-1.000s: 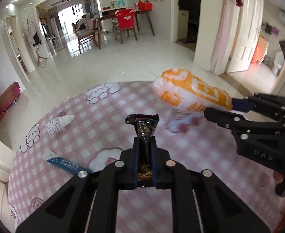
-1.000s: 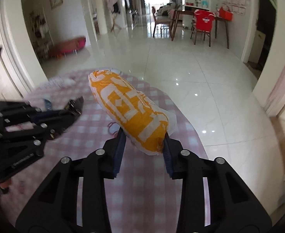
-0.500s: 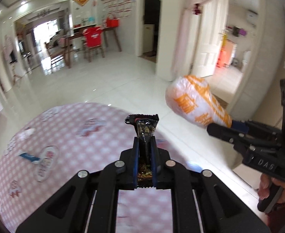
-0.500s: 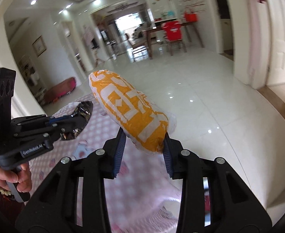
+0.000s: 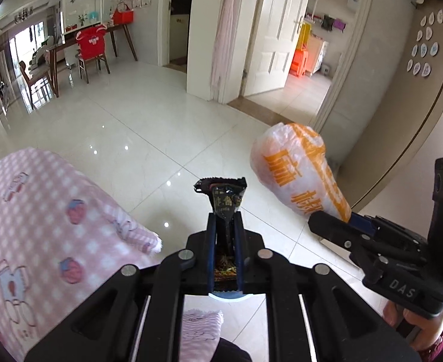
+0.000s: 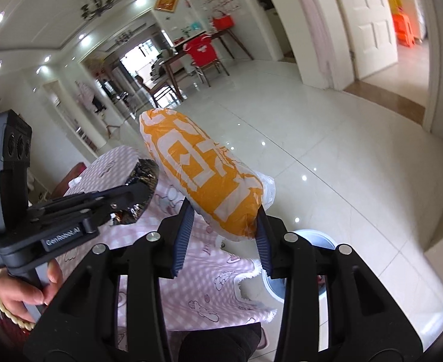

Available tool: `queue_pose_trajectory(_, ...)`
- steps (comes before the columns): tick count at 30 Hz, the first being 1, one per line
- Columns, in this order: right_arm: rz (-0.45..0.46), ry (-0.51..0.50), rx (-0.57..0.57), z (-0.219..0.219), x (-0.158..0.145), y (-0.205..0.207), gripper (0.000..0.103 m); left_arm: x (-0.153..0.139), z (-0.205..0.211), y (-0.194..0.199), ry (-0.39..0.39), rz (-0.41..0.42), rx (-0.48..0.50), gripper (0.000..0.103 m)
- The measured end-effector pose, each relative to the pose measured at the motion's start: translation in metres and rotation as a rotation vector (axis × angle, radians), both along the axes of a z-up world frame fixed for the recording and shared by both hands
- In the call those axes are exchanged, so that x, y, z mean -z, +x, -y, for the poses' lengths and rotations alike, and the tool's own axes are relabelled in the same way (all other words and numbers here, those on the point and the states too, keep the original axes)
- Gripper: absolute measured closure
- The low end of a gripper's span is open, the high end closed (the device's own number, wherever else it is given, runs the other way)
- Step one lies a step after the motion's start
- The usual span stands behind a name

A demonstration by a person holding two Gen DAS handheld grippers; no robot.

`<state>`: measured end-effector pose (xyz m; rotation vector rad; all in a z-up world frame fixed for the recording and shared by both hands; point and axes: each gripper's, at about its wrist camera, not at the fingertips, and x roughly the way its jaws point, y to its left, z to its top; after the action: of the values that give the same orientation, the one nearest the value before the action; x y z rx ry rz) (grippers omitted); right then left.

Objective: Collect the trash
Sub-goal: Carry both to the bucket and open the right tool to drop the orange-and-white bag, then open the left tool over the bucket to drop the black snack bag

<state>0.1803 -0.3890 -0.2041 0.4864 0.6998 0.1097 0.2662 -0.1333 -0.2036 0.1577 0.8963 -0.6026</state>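
The right tool (image 5: pixel 333 221) body reads "DAS"; the left tool (image 6: pixel 137 193) body reads "GenRobot.AI".

The floor (image 5: pixel 149 126) is glossy tile, mirroring lamps. Beside it, the tablecloth (image 5: pixel 40 220) is soft matt checked cloth with a frayed edge. The bag (image 6: pixel 203 178) is thin crinkled plastic; the wrapper (image 5: pixel 226 200) is shiny foil.

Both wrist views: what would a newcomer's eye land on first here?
First, the orange-and-white plastic bag, bulging out of the right gripper, whose jaws are opening around it, above the floor beyond the pink checked tablecloth. Next, the dark snack wrapper pinched upright in the shut left gripper. A pale blue bin peeks out on the floor just below the bag.
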Motion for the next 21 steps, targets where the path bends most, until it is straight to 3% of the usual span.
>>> queue_pose_trajectory(5,-0.018,0.038,0.016,0.015,0.014,0.004,0.058,0.017,0.014,0.009,0.015,-0.03,-0.014,0.093)
queue_pose_trajectory(7,-0.029,0.06,0.034,0.019,0.022,0.006,0.039,0.023,0.018,0.012,0.029,-0.036,-0.015,0.093)
queue_pose_trajectory(9,-0.061,0.073,0.047,0.025,0.033,0.013,0.034,0.031,0.02,0.016,0.036,-0.052,-0.021,0.093)
queue_pose_trajectory(13,-0.117,0.082,0.076,0.029,0.047,0.021,0.034,0.04,0.03,0.017,0.045,-0.079,-0.018,0.092)
queue_pose_trajectory(21,-0.101,0.082,0.081,0.037,0.046,0.013,0.034,0.052,0.042,0.013,0.065,-0.1,0.007,0.092)
